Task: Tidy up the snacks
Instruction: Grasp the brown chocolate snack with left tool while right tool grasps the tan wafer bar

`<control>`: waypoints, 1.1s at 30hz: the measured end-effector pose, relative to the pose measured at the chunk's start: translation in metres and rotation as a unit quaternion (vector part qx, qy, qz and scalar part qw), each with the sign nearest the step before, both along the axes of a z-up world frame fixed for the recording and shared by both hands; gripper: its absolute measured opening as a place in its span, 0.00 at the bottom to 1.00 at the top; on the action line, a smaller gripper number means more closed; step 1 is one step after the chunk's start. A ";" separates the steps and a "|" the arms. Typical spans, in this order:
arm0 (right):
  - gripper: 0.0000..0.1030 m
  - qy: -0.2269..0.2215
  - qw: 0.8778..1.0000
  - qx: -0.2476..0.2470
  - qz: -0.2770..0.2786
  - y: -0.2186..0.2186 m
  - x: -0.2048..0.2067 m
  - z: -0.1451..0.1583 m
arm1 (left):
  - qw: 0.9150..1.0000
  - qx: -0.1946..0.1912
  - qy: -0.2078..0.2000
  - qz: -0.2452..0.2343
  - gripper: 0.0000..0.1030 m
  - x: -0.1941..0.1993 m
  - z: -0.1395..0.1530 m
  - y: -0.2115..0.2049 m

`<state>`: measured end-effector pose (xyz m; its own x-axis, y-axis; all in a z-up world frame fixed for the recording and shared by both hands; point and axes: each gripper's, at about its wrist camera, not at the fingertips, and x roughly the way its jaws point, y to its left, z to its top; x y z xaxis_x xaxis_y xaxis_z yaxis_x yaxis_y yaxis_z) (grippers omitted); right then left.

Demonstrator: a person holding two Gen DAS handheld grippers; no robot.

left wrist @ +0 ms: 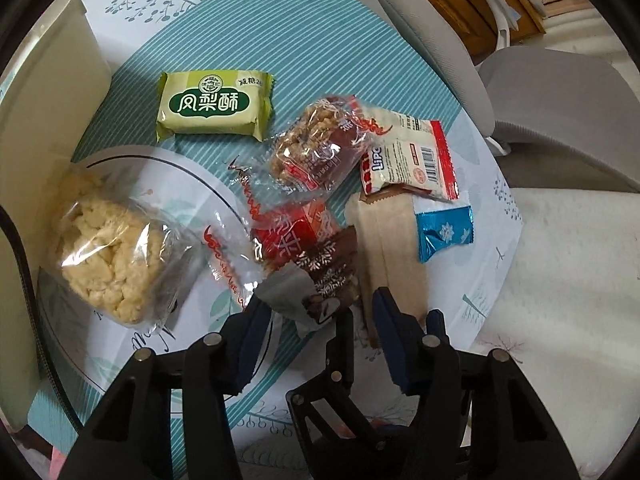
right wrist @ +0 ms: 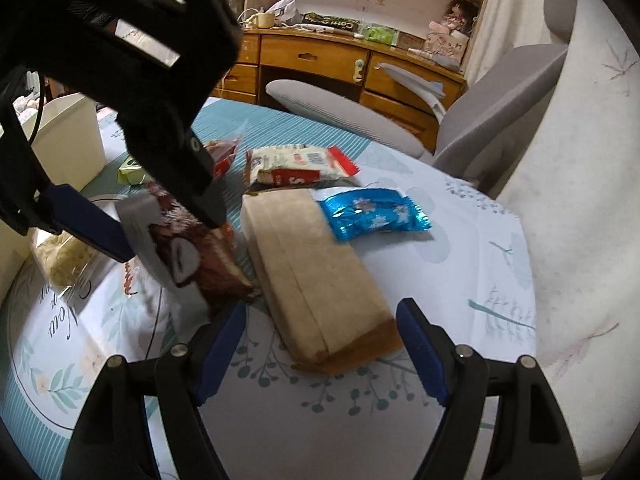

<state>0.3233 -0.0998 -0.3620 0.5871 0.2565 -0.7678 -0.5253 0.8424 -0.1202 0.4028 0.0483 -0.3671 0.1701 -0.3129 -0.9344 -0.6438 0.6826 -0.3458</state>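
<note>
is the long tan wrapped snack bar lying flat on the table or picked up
Lying flat. The long tan wrapped snack bar rests on the tablecloth; the open right gripper straddles its near end without touching.

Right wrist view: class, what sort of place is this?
Probably a bedroom or study at home: a wooden desk with cluttered shelves, a grey office chair, and a table under a patterned tablecloth.

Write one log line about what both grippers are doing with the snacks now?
left gripper: around brown snack packet, grip unclear | right gripper: open over tan wafer pack | white bin: far left
</note>
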 end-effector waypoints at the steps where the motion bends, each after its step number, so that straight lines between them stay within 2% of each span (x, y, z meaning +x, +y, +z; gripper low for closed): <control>1: 0.76 0.001 1.000 0.003 -0.001 0.000 0.001 0.000 | 1.000 0.000 0.000 0.000 0.49 0.000 0.000 0.000; 8: 0.79 0.025 0.999 0.030 -0.008 -0.007 0.012 -0.003 | 1.000 0.004 0.002 0.009 0.49 0.009 -0.007 0.000; 10: 0.80 0.043 0.998 0.048 -0.014 -0.013 0.016 -0.004 | 1.000 0.010 -0.003 0.012 0.44 0.010 -0.006 0.000; 11: 0.80 0.049 0.997 0.059 -0.018 -0.016 0.018 -0.005 | 1.000 0.014 -0.004 0.012 0.33 0.010 -0.005 0.001; 12: 0.80 0.050 0.997 0.061 -0.017 -0.016 0.017 -0.005 | 1.000 0.019 -0.003 0.012 0.29 0.010 -0.005 0.002; 15: 0.79 0.047 0.997 0.054 -0.010 -0.014 0.014 -0.005 | 1.000 0.012 -0.009 0.025 0.24 0.008 -0.006 0.005; 17: 0.75 0.046 0.997 0.054 -0.007 -0.014 0.011 -0.004 | 1.000 0.008 -0.009 0.026 0.21 0.008 -0.007 0.007; 19: 0.62 0.045 0.998 0.054 -0.004 -0.015 0.008 -0.002 | 1.000 0.005 -0.012 0.026 0.19 0.006 -0.007 0.008; 21: 0.57 0.048 0.997 0.052 -0.005 -0.016 0.006 -0.001 | 1.000 0.004 -0.016 0.024 0.15 0.006 -0.005 0.007; 33: 0.55 0.096 0.995 0.021 0.002 -0.016 -0.011 0.005 | 1.000 0.005 -0.026 -0.015 0.08 -0.011 0.017 0.000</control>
